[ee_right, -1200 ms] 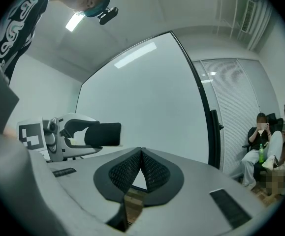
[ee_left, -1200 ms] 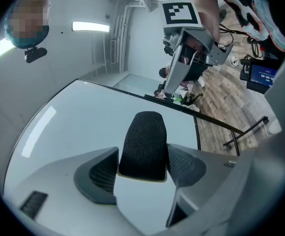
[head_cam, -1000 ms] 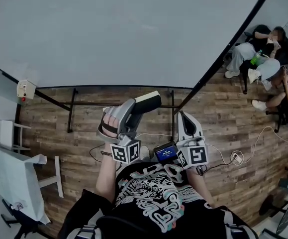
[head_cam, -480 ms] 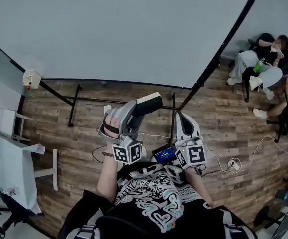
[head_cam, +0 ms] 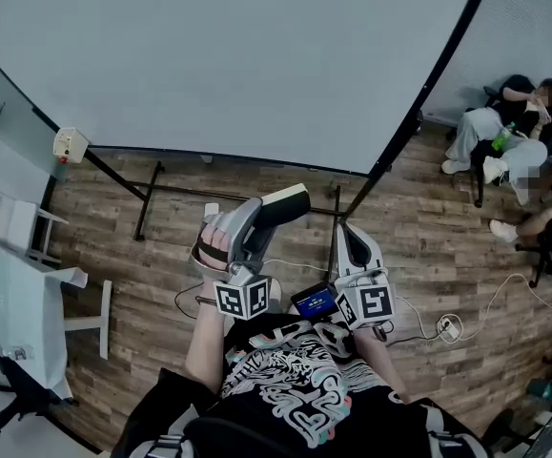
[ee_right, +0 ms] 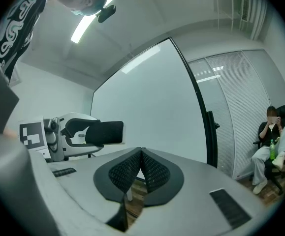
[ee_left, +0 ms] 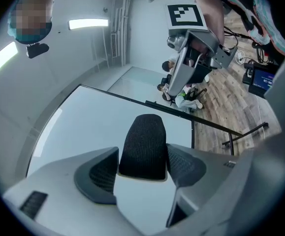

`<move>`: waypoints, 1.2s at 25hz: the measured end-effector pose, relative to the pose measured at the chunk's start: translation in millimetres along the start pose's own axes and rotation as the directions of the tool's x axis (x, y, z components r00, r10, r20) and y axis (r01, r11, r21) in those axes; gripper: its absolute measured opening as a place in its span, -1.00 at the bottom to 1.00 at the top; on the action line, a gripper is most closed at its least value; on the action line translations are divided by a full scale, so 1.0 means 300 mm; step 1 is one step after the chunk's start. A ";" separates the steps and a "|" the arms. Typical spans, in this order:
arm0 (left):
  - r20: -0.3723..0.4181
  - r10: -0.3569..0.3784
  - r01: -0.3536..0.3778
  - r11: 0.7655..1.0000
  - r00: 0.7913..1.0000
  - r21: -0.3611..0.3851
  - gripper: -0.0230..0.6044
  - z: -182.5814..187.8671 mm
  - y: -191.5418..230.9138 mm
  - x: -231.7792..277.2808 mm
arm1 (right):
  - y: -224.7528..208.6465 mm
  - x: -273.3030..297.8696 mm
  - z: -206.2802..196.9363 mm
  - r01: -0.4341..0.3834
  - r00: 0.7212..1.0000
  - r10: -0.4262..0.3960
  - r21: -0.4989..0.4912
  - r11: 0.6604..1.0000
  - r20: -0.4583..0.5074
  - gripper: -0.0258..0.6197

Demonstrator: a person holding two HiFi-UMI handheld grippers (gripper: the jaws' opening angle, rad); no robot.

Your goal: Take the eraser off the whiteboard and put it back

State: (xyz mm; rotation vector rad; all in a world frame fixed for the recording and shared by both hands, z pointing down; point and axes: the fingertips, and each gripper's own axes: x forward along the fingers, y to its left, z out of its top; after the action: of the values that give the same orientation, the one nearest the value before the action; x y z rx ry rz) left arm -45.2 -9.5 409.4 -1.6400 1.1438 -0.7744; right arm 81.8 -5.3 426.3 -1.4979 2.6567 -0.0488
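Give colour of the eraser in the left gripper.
The eraser has a black textured pad on a pale backing; clearest in the left gripper view.

"What's that person got on?"

"A black T-shirt (head_cam: 290,389) with a swirly white-and-grey print and touches of teal and red. Short sleeves."

"And the tools?"

"The left gripper (head_cam: 261,218) and the right gripper (head_cam: 348,237) have smooth light-grey shells with dark inner faces. Each has black-and-white square markers at the back, on the left cube (head_cam: 242,297) and the right cube (head_cam: 369,303). The pads (ee_right: 154,173) are black with a fine mesh. A black strap (head_cam: 207,247) crosses the left hand (head_cam: 218,233)."
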 end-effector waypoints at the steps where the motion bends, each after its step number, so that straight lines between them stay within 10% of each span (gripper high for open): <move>1: 0.000 0.002 -0.002 1.000 1.000 -0.002 0.05 -0.002 0.002 0.002 | 0.000 0.000 0.000 -0.001 1.000 0.001 0.002 1.000 0.001 -0.88; 30: 0.090 -0.038 0.038 0.999 0.995 -0.002 0.05 -0.098 0.023 0.319 | -0.156 0.230 -0.008 0.074 0.997 -0.074 0.009 0.997 -0.009 -0.88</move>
State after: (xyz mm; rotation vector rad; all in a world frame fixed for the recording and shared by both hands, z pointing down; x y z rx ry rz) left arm -38.6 -109.7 410.9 -1.6868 1.0541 -0.7156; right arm 85.9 -88.7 427.7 -1.5962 2.6030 -0.0728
